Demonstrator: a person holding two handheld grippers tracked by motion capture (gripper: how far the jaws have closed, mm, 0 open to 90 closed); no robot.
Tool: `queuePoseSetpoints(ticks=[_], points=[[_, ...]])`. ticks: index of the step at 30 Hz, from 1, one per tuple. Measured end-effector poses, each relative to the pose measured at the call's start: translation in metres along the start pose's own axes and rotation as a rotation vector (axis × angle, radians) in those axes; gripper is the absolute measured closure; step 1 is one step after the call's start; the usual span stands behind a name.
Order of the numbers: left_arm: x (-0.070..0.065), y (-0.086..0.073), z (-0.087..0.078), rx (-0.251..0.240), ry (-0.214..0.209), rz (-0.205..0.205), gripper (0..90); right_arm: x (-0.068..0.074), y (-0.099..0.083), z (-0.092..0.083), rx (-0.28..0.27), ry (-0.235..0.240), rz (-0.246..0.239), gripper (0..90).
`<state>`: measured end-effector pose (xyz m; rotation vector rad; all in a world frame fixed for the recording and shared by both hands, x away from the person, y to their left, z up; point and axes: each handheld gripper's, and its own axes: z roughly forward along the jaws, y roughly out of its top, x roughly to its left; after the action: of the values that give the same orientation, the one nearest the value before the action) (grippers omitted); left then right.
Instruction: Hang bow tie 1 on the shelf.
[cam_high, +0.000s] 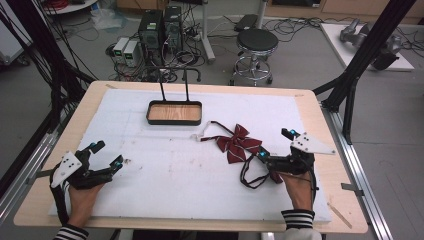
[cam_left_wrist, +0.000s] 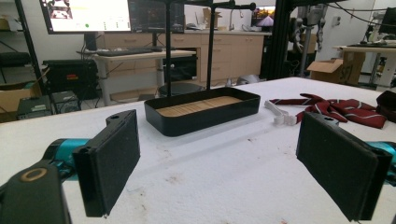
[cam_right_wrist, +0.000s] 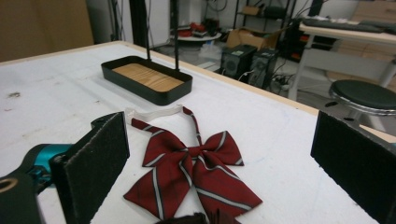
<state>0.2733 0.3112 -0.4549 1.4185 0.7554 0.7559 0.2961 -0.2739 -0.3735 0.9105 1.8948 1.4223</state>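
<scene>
A dark red bow tie (cam_high: 239, 142) with pale stripes lies flat on the white mat, right of centre, its white neck strap (cam_high: 202, 134) trailing left toward the tray. My right gripper (cam_high: 276, 143) stands open just right of it, held low over the mat. In the right gripper view the bow tie (cam_right_wrist: 191, 168) lies between and ahead of the wide-apart pads (cam_right_wrist: 93, 163). My left gripper (cam_high: 107, 153) rests open near the mat's left edge, nothing between its pads (cam_left_wrist: 109, 161). From there the bow tie (cam_left_wrist: 336, 108) lies far right.
A black tray (cam_high: 175, 119) with a wooden floor and two upright rods stands at the back centre of the mat; its wall (cam_left_wrist: 203, 116) faces the left gripper. A black strap loop (cam_high: 252, 176) lies by the right hand. A stool (cam_high: 256, 42) and computers (cam_high: 160, 27) stand beyond the table.
</scene>
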Motion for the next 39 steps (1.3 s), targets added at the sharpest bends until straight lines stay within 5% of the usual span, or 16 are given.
queuePoseSetpoints(ticks=[17,37,39], points=[[0.000,0.000,0.000,0.000,0.000,0.002,13.9,-0.003,0.041,0.070,0.221,0.129,-0.050,3.6],[0.000,0.000,-0.001,-0.008,0.001,0.005,13.9,-0.007,0.043,0.140,0.483,0.216,-0.114,6.7],[0.000,0.000,-0.001,-0.006,0.001,0.006,13.9,-0.007,0.040,0.150,0.555,0.227,-0.130,13.2]])
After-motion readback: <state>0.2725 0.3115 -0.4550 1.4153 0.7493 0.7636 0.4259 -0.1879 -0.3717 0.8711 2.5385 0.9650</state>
